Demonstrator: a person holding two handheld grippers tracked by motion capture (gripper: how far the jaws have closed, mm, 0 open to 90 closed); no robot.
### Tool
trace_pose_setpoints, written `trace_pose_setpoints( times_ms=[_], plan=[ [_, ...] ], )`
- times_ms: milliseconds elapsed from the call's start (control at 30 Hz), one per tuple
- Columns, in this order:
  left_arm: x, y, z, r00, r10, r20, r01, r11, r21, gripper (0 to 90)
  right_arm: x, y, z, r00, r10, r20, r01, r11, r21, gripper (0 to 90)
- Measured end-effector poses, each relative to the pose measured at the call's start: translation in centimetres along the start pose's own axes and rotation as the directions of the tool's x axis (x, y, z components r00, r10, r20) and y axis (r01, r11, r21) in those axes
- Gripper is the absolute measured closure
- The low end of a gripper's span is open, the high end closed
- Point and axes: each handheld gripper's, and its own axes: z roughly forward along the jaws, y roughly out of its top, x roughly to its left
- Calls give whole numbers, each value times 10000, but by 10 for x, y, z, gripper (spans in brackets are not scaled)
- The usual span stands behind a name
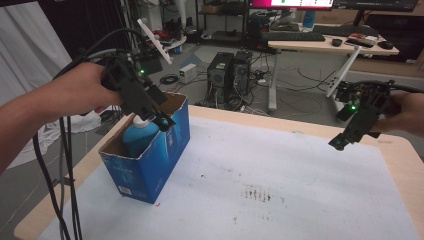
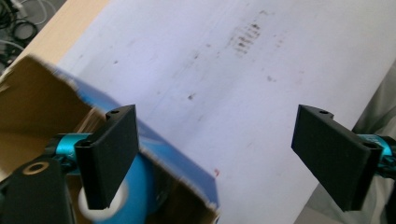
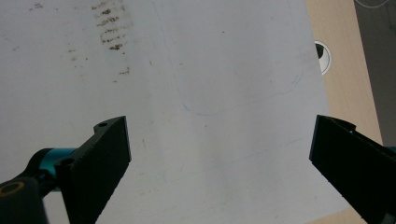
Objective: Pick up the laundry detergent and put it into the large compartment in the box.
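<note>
One blue bottle [image 1: 139,137] stands upright inside the open-topped blue carton [image 1: 150,165] near the table's [image 1: 280,200] left edge, and the step in hand looks like either fetching it out or having just set it in; I cannot tell which. Left gripper [image 1: 159,119] hangs right over the white cap [image 2: 105,207], jaws spread wide, holding nothing; a grasp would need them lowered astride the neck, clear of the carton rim. Right gripper [image 1: 345,140] hovers near the far right corner, jaws wide apart, empty.
</note>
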Motion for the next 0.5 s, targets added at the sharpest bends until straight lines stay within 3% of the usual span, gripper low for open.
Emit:
trace_pose_setpoints(
  times_ms=[100, 200, 367, 400, 500],
  plan=[
    [-11, 16, 11, 9990, 448, 45, -448, 9990, -1, 19, 4, -2, -2, 9999, 169, 18, -169, 9998, 45, 44],
    [-18, 26, 25, 9955, 946, -79, -942, 9950, 332, 16, 4, -4, -3, 10000, -19, 37, 19, 9999, -109, 44],
    [-22, 32, 34, 9928, 1190, -159, -1179, 9915, 552, 16, 6, -6, -4, 10000, 66, 73, -64, 9998, -179, 44],
    [-28, 38, 44, 9890, 1470, -156, -1457, 9870, 673, 17, 7, -7, -4, 9999, 157, 72, -156, 9997, -167, 44],
    [-32, 47, 53, 9891, 1471, -78, -1464, 9876, 567, 17, 7, -7, -4, 10000, 62, 59, -60, 9997, -231, 44]
  ],
)
